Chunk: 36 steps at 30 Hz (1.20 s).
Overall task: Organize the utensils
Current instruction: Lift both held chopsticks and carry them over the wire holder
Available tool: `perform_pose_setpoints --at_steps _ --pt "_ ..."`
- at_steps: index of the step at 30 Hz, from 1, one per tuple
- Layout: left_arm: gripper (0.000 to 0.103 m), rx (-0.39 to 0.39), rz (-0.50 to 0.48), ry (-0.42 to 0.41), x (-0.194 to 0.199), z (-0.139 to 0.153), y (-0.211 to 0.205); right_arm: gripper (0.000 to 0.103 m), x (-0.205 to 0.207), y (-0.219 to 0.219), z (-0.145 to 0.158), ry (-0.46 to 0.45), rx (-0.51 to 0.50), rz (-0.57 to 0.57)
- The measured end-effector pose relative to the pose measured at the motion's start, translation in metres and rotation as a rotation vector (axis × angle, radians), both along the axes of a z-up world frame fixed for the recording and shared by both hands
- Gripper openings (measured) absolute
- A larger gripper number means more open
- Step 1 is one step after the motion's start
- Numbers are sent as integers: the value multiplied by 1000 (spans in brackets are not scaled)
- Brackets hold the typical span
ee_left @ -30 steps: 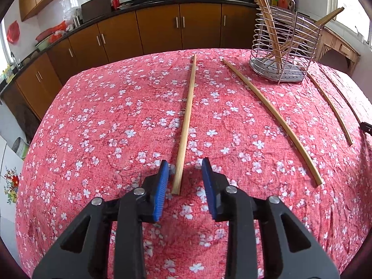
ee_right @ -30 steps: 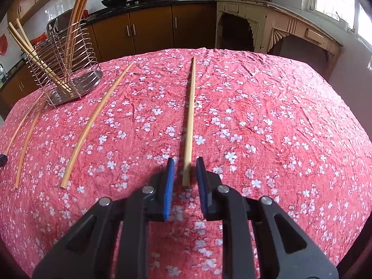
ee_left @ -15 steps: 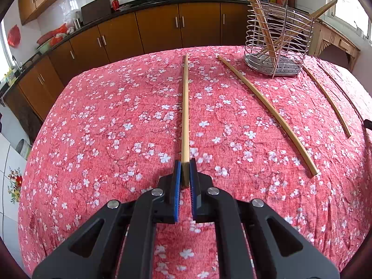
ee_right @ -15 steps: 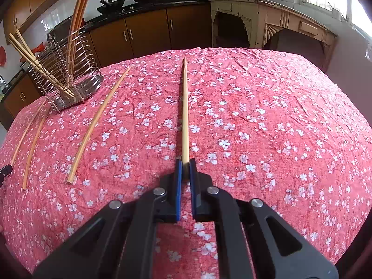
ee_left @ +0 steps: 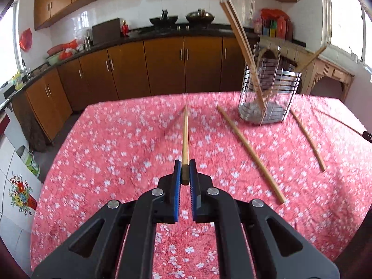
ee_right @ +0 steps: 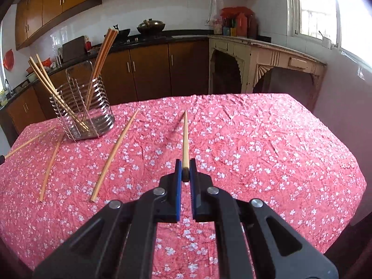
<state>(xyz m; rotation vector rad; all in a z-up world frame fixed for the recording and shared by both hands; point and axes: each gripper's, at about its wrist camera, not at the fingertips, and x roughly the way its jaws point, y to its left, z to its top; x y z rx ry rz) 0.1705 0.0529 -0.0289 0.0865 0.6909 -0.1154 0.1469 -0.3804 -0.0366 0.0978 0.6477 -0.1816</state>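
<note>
My left gripper (ee_left: 185,165) is shut on the near end of a long wooden chopstick (ee_left: 185,137) and holds it above the red flowered tablecloth (ee_left: 116,151), pointing away. My right gripper (ee_right: 185,165) is shut on another chopstick (ee_right: 185,137), also lifted and pointing forward. A wire utensil holder (ee_left: 269,97) with several chopsticks in it stands at the far right in the left wrist view, and at the far left in the right wrist view (ee_right: 83,107). Loose chopsticks lie on the cloth beside the holder (ee_left: 251,153) (ee_left: 308,139) (ee_right: 114,155) (ee_right: 51,162).
Brown kitchen cabinets (ee_left: 162,67) and a dark counter with pans run behind the table. A cream carved side table (ee_right: 267,67) stands at the back right. The table edge drops off at left (ee_left: 58,144) and at right (ee_right: 348,153).
Both grippers closed on their chopsticks, then lifted them off the cloth. The views tilted up, so more of the kitchen wall shows now.
</note>
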Motion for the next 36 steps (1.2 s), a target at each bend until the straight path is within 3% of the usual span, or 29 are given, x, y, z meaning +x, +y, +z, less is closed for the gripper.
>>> perform_pose_setpoints --at_steps 9,18,36 --pt "7 -62 55 -143 17 65 1 7 13 1 67 -170 -23 -7" --pt "7 -119 111 -197 38 100 6 7 43 -3 113 -261 24 -17" --pt "7 -103 97 -236 38 117 -5 7 60 15 149 -287 47 47"
